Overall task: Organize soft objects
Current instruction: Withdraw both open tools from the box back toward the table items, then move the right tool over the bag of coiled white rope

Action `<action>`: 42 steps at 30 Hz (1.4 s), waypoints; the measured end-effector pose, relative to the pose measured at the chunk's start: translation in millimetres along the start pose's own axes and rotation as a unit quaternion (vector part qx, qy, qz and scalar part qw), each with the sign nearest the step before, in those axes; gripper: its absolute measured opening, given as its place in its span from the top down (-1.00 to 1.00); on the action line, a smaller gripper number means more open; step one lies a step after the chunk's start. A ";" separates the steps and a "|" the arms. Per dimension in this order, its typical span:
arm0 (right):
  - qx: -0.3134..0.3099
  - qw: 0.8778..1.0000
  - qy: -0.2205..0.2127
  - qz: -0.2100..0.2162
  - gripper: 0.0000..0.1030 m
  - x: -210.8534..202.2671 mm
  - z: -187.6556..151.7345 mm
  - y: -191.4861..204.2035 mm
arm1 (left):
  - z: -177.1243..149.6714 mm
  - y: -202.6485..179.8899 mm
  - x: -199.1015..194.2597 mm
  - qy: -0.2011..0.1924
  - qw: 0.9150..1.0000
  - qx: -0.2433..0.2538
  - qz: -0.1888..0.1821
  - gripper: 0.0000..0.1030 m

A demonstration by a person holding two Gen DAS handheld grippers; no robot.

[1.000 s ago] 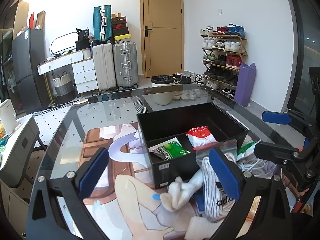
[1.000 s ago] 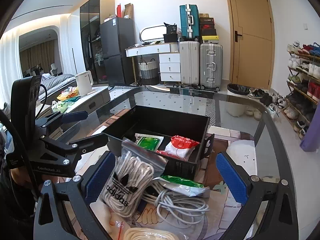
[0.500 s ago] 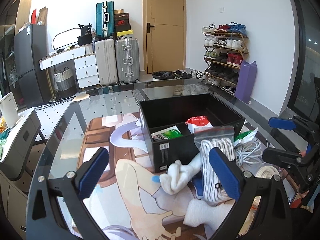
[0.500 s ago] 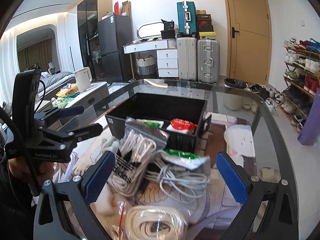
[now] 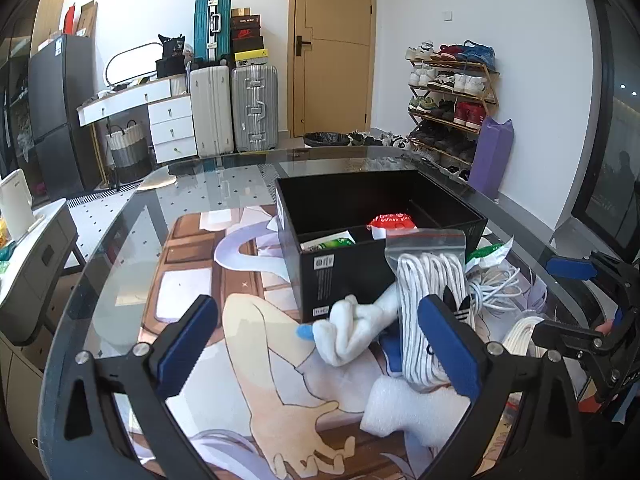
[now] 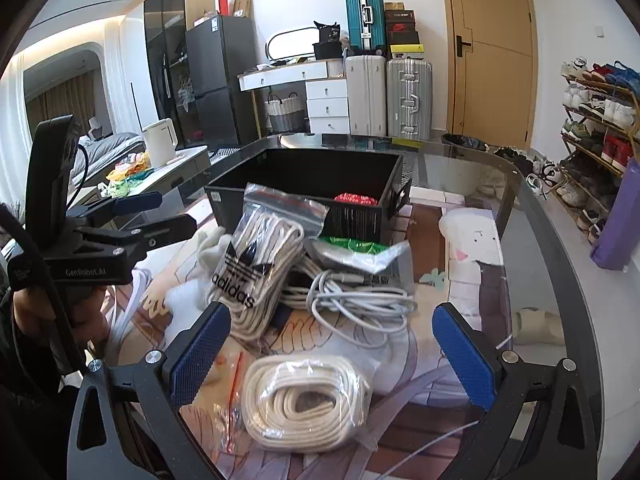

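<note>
Both the left gripper (image 5: 318, 340) and right gripper (image 6: 332, 354) stand apart and empty over the pile beside the black box (image 6: 312, 184); risk: the tangled white cable (image 6: 360, 300) snags the bagged laces (image 6: 256, 264) during pickup.

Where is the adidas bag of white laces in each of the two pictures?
Left wrist: the adidas bag is right of centre, leaning against the black box.
Right wrist: it is left of centre, in front of the same box.
Shared landmark: the black box.
</note>
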State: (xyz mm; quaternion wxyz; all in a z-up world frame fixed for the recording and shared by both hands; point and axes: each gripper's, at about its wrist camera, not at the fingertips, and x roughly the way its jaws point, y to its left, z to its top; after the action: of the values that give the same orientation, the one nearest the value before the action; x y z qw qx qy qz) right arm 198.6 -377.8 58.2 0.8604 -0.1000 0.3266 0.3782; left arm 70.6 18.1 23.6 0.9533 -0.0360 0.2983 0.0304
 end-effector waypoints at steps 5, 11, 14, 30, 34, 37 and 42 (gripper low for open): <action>-0.005 1.000 0.018 0.005 -0.99 1.9 -6.4 1.4 | -4.1 1.0 1.7 0.006 1.000 -0.006 -0.004 -0.96; -0.014 0.999 0.039 0.014 -0.99 5.4 -21.2 9.6 | -7.3 1.1 1.0 0.009 1.000 -0.012 -0.011 -0.96; -0.019 0.998 0.052 0.017 -0.99 8.2 -28.9 12.9 | -9.8 -0.6 1.5 0.011 1.000 -0.009 -0.014 -0.96; -0.044 0.995 0.083 0.017 -0.99 19.3 -48.3 22.1 | -15.7 -7.6 -0.8 0.018 1.000 0.003 -0.023 -0.96; -0.048 0.995 0.084 0.013 -0.98 20.8 -48.4 22.9 | -16.5 -11.2 -3.9 0.021 0.999 0.008 -0.031 -0.96; -0.049 0.995 0.087 0.014 -0.98 21.9 -48.8 23.6 | -16.0 -14.5 -6.7 0.024 0.999 0.010 -0.036 -0.96; -0.050 0.994 0.093 0.014 -0.98 22.8 -45.7 23.9 | -20.0 -24.6 -8.0 0.034 0.998 0.032 -0.048 -0.96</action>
State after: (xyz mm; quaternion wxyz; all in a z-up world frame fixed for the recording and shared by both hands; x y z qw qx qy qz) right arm 170.6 -367.0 10.4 0.8148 -0.1731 0.3870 0.3954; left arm 54.7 -8.4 13.1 0.9435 -0.0209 0.3296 -0.0259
